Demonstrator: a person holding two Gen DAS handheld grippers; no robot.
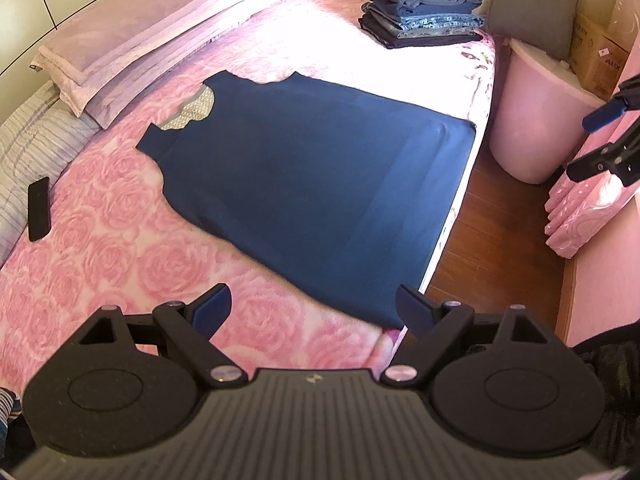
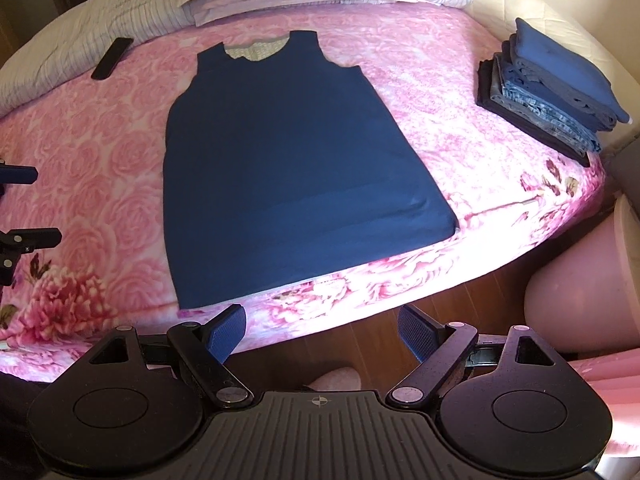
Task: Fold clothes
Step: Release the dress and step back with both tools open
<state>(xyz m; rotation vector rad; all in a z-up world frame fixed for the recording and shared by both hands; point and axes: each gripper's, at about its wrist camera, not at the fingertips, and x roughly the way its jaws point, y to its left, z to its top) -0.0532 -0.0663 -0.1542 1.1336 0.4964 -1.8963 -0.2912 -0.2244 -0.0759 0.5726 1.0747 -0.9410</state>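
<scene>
Both grippers, left gripper [image 1: 310,312] and right gripper [image 2: 322,328], released near hem; vest [image 2: 288,168] spread flat, likely ready for folding.

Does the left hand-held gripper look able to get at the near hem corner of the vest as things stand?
Probably yes. The left hand-held gripper is open and empty, with the vest's near hem just ahead of its fingertips. The vest lies flat on the bed with nothing on it or in between.
</scene>
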